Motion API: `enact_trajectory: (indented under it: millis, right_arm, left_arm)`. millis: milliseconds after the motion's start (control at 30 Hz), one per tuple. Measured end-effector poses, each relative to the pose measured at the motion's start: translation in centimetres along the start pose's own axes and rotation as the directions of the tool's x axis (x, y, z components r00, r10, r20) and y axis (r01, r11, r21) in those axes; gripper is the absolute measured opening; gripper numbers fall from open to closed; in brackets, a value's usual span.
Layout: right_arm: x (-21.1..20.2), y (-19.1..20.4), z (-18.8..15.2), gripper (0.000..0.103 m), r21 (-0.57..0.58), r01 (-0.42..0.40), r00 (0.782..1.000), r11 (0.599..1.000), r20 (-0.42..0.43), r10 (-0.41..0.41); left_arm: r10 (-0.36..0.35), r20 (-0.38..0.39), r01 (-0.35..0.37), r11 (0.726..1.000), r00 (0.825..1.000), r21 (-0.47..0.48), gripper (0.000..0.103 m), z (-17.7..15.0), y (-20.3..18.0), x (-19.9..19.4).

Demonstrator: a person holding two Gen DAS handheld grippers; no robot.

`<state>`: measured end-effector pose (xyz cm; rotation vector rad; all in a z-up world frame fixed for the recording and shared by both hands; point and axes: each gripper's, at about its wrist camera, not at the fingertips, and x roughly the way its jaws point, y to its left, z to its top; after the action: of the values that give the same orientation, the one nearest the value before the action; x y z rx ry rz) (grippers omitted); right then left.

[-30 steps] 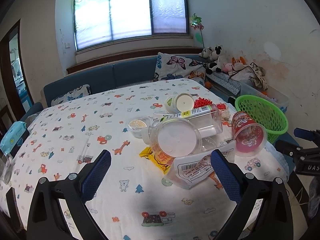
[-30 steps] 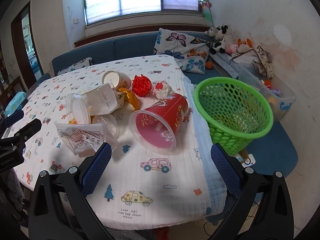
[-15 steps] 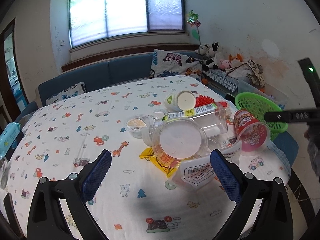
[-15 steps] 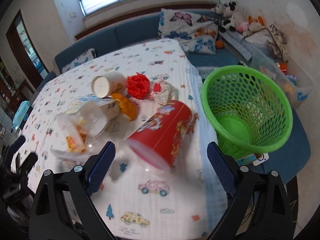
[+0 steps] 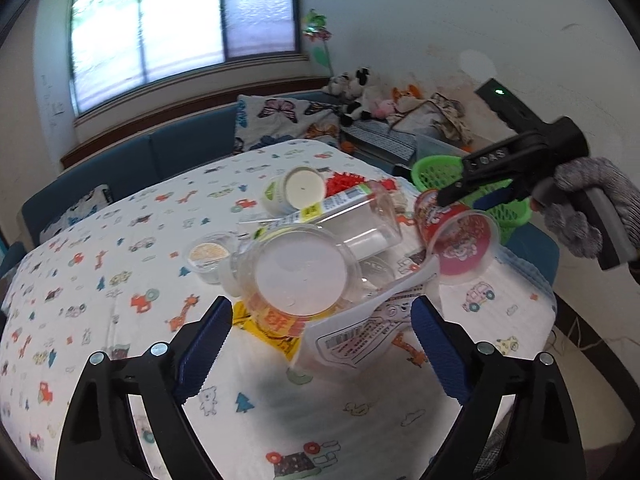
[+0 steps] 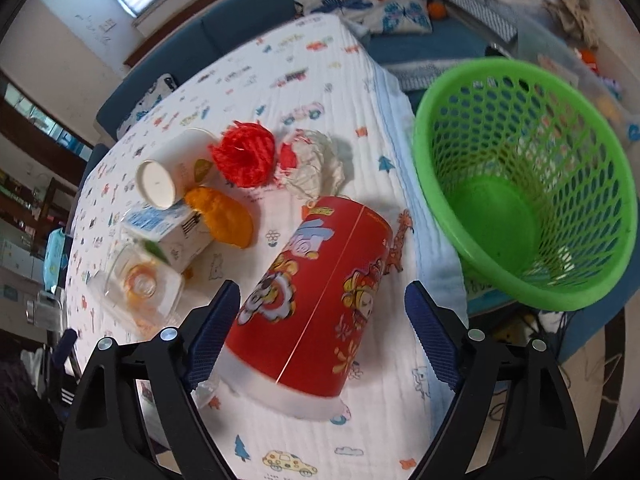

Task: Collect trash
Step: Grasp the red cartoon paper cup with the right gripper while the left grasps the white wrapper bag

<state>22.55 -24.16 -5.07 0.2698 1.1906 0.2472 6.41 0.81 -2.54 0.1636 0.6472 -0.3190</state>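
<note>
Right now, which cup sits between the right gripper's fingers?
The red cartoon-print cup, lying on its side; the white paper cup lies farther back beside the red ribbon ball.

Daylight floods in thru the rear window (image 5: 184,28), blown out w/ glare. Soft shadows fall on the counter (image 5: 100,264) beneath the clutter. Heavy fisheye bending, black vignette at corners; slight motion blur, esp. right wrist view.
</note>
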Motion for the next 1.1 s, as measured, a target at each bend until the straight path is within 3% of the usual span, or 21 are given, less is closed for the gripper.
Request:
enact_trajectory:
  millis: [233,333,533,733,967,1100]
  right_arm:
    - [2.5,-1.0,0.7,0.083,0.095,-0.073,0.991,0.993,-0.104,0.083]
    - [3.2,-1.2,0.8,0.083,0.129,-0.104,0.984,0.986,-0.133,0.122]
    - [3.4,-1.0,0.8,0.077,0.133,-0.148,0.974,0.98,-0.154,0.168]
    - [1.4,-0.6,0.4,0.075,0.059,-0.119,0.989,0.991,-0.086,0.124]
    - [-1.4,-0.1,-0.2,0.073,-0.032,-0.084,0.996,0.996,0.019,0.084]
    - [-3.2,-0.3,-0.1,0.073,-0.047,-0.089,0.993,0.995,0.077,0.092]
  left_arm:
    - [-0.107,-0.026,0.109,0.989,0.994,0.103,0.088,0.8,-0.7,1.4]
    - [-0.151,-0.048,0.156,0.979,0.987,0.131,0.074,1.2,-1.0,2.1]
    - [-0.219,-0.107,0.234,0.958,0.97,0.164,0.063,1.2,-1.0,3.7]
    - [-0.247,-0.143,0.274,0.935,0.958,0.224,0.043,0.8,-1.9,4.4]
    - [-0.279,-0.165,0.308,0.932,0.946,0.193,0.012,0.4,-2.0,4.6]
    - [-0.292,-0.163,0.319,0.932,0.942,0.173,0.005,0.4,-2.3,4.0]
